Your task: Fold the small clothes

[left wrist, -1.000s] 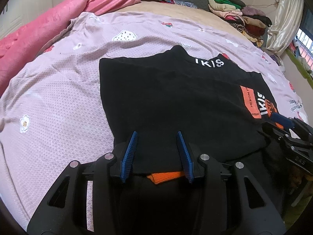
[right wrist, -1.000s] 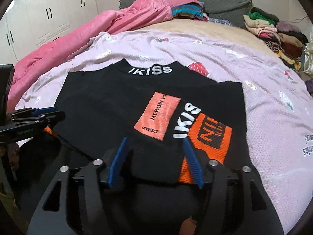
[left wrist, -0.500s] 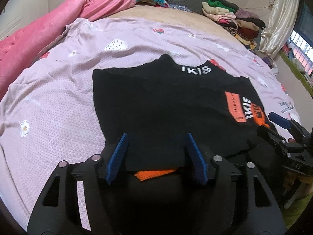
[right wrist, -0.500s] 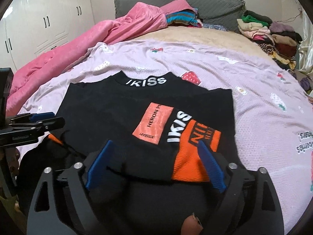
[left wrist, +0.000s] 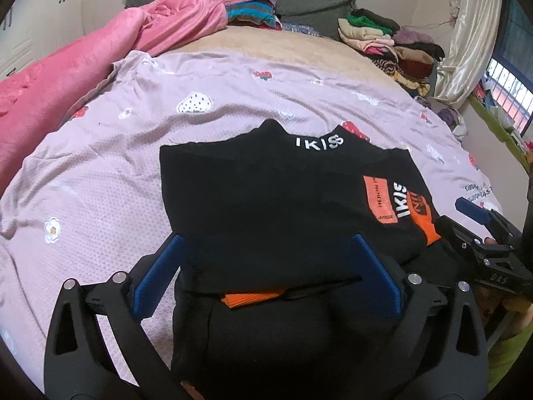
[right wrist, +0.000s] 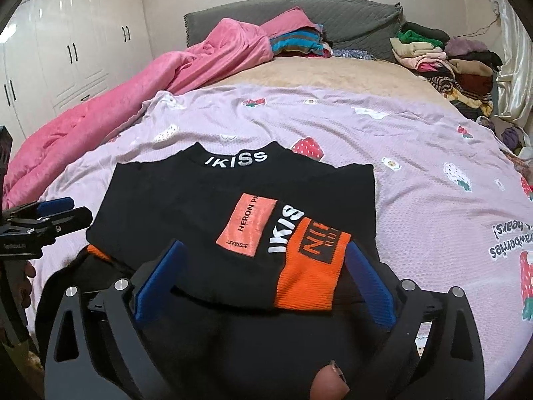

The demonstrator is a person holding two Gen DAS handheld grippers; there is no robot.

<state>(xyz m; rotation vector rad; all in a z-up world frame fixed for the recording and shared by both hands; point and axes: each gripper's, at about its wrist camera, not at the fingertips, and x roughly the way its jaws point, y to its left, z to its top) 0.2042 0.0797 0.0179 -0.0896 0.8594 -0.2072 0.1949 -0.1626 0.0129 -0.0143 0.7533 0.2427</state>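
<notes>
Near hem: the folded black knit sweater with orange patches (left wrist: 266,206) runs behind the left gripper (left wrist: 266,276) and off the bottom edge.
Orange layer: only a sliver of orange ribbed cuff (left wrist: 250,298) shows under the fold.
Patch text: the orange label (right wrist: 246,228) reads "HERON P", the rest tucked under.
Right gripper (left wrist: 483,230): cut by the frame edge in the left view.

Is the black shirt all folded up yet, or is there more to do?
Partly. The black shirt lies on the purple sheet with its orange-cuffed sleeve already folded across the front. The left gripper and right gripper are both open at its near edge, holding nothing. The bottom part nearest them still looks unfolded.
</notes>
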